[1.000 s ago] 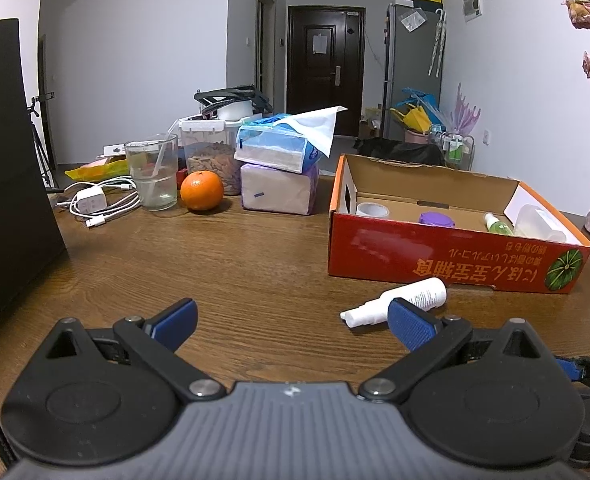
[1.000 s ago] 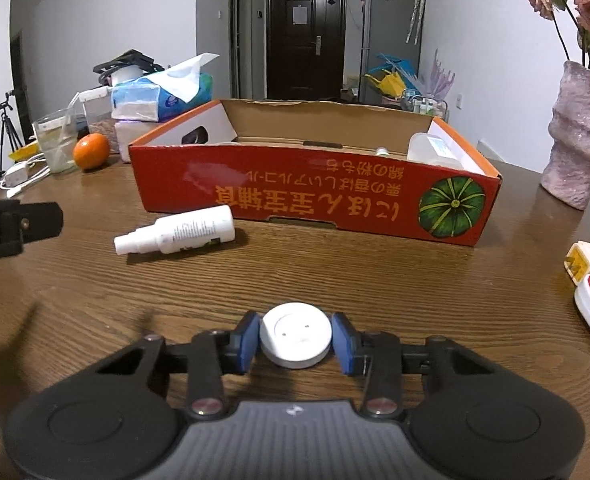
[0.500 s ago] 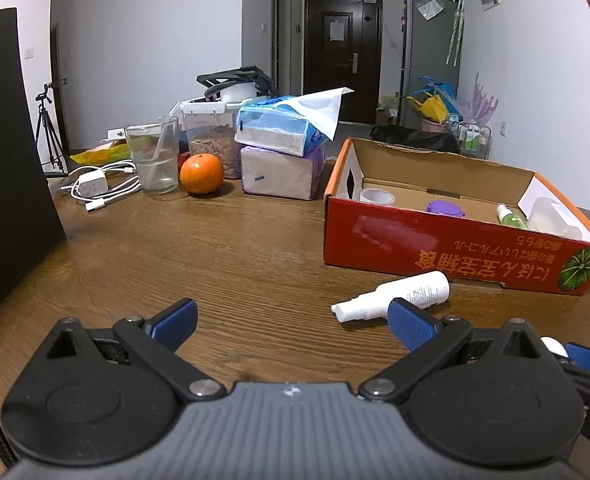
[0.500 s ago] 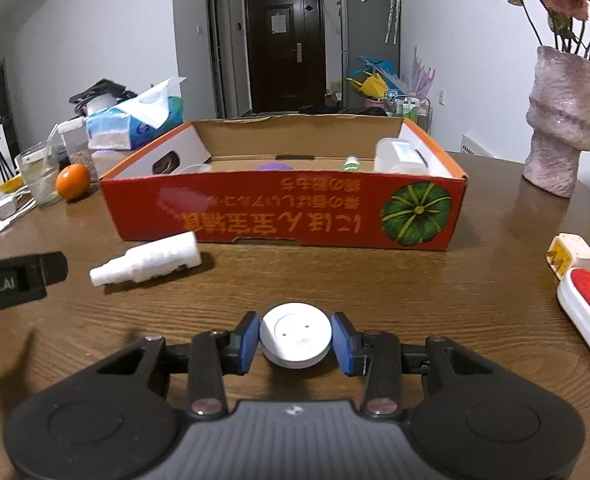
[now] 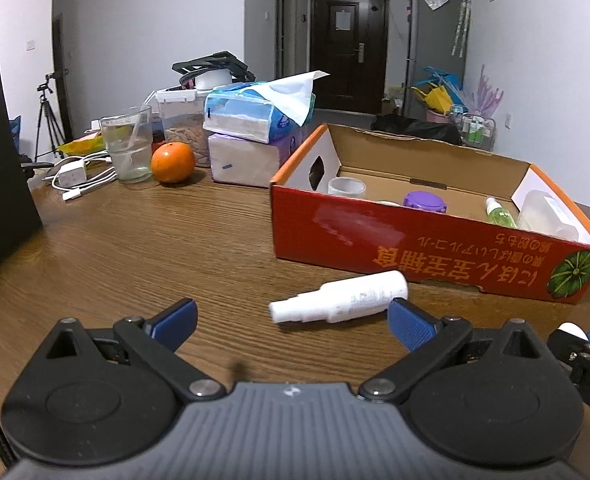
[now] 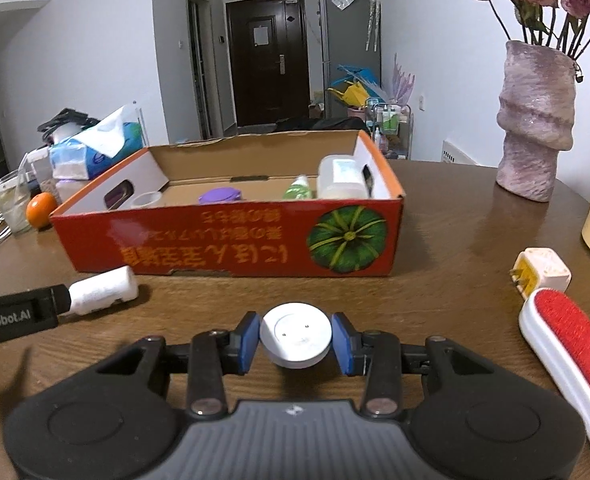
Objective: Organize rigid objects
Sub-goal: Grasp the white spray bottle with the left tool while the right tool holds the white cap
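Note:
My right gripper [image 6: 296, 340] is shut on a round white disc [image 6: 296, 339] and holds it above the table, in front of the red cardboard box [image 6: 231, 240]. The box holds a tape roll [image 5: 347, 187], a purple lid [image 5: 423, 201], a green-capped bottle [image 5: 499, 213] and a clear container [image 5: 547, 214]. A white spray bottle [image 5: 341, 297] lies on the table before the box, just beyond my open, empty left gripper [image 5: 291, 322]. It also shows in the right wrist view [image 6: 103, 290], partly behind the left gripper.
A lint brush [image 6: 567, 344] and a white plug [image 6: 541, 272] lie at the right. A pink vase [image 6: 535, 120] stands at the far right. An orange [image 5: 173, 162], a glass [image 5: 129, 148], tissue packs [image 5: 251, 136] and cables [image 5: 79, 178] stand at the back left.
My right gripper has risen and moved right with the disc, nearer the box. My left gripper has moved closer to the spray bottle.

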Tool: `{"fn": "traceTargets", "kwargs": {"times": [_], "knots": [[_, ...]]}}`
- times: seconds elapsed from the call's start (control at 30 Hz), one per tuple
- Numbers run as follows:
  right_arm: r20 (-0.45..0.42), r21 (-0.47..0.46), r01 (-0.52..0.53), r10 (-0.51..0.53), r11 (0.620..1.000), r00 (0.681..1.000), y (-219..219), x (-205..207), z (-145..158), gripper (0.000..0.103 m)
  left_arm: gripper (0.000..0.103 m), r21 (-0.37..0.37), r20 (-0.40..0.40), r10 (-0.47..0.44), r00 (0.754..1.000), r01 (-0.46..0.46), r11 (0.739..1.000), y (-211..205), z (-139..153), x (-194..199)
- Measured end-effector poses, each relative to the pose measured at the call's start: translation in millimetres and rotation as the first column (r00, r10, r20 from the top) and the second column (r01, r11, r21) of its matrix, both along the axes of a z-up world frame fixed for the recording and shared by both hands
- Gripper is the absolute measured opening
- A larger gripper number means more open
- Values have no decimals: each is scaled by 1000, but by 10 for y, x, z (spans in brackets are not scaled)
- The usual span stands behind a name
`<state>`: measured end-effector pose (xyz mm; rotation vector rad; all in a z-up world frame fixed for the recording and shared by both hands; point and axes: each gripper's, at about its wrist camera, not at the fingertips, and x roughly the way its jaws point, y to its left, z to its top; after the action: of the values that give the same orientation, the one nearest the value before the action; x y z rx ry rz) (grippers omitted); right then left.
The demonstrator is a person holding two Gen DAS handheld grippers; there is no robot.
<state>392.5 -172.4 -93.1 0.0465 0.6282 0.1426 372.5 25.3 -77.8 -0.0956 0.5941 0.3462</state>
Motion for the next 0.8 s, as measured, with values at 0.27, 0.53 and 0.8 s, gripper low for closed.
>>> {"fn": "traceTargets", "kwargs": {"times": [0.27, 0.53, 0.8], "knots": [[13, 2, 9, -9, 1000, 1000, -185, 142, 6, 38, 103, -6, -10, 48, 999, -48, 999, -237, -42, 227], [18, -5, 8, -8, 1000, 1000, -287, 265, -8, 38, 103, 12, -36, 95, 995, -95, 995, -371, -96, 431], [18, -17, 2, -2, 1000, 1000, -290, 328, -28, 38, 103, 0, -58, 144, 988, -144, 990, -362, -133, 547]]}}
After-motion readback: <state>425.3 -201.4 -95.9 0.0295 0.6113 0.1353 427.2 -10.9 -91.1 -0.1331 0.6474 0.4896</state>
